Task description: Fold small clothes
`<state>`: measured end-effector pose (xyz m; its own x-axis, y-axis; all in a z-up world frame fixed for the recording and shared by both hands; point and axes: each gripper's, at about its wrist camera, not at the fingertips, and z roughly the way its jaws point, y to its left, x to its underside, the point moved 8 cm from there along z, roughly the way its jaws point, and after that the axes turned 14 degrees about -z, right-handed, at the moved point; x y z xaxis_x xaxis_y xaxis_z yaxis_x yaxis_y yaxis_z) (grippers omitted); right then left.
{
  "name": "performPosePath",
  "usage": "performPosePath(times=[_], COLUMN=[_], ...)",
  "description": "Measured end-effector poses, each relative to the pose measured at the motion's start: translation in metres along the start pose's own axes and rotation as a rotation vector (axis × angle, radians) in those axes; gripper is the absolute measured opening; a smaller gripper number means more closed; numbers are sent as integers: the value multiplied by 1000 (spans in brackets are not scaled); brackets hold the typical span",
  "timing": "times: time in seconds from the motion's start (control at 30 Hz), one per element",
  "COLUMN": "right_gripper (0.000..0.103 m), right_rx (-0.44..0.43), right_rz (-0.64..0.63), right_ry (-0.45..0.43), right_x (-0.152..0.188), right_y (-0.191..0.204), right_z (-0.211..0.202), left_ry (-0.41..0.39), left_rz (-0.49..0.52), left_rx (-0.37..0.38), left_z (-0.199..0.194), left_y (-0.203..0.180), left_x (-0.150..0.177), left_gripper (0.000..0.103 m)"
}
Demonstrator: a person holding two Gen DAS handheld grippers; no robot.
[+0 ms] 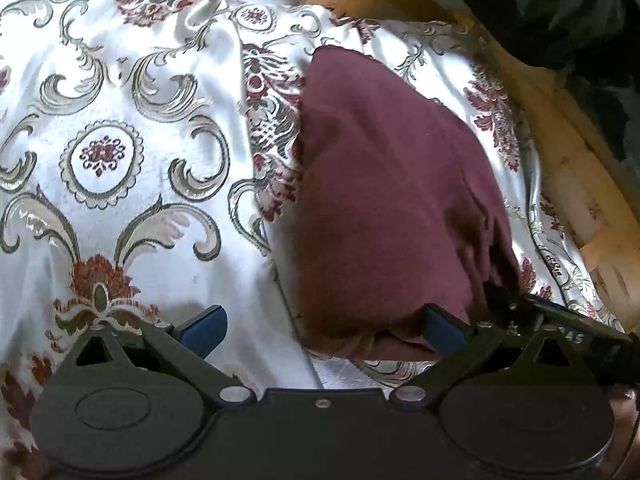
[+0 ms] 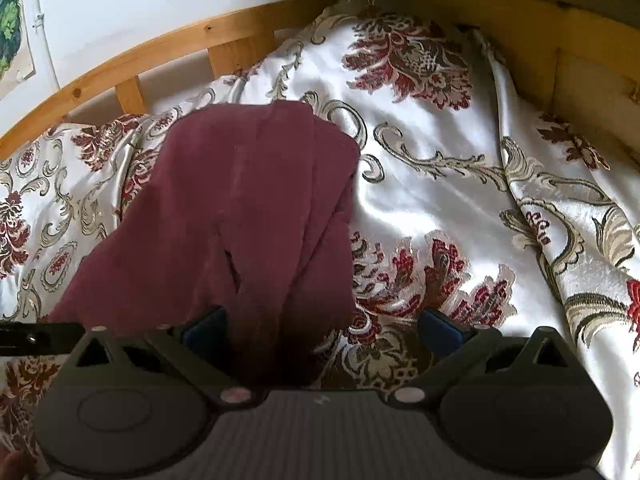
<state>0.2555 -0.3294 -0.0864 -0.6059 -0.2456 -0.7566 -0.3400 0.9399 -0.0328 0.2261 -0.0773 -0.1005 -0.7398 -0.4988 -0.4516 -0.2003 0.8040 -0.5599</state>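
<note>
on floral bedspread, maroon garment

Wooden bed frame, floral bedspread

The maroon garment is seen as soft matt cloth, creased. The bedspread is woven in glossy satin with raised floral brocade. The bed frame is made of varnished knotty wood. The left gripper and right gripper are formed of matt black plastic, with blue pads and bright metal pins.
</note>
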Motion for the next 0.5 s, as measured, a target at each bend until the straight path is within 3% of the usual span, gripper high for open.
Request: performPosePath(times=[0.23,0.33,0.5], right_gripper=[103,103,103], right_rx=[26,-27,-79], right_rz=[18,63,6], right_ry=[-171,-251,-238], right_x=[-20,-27,-29], right_y=[-4,-6,8], right_z=[-25,-35,-29], left_ry=[2,5,7], left_rz=[-3,-9,-13], left_rx=[-8,-10,-15], left_z=[1,2,4], left_y=[3,3,4], left_x=[1,2,3], left_gripper=[102,102,102])
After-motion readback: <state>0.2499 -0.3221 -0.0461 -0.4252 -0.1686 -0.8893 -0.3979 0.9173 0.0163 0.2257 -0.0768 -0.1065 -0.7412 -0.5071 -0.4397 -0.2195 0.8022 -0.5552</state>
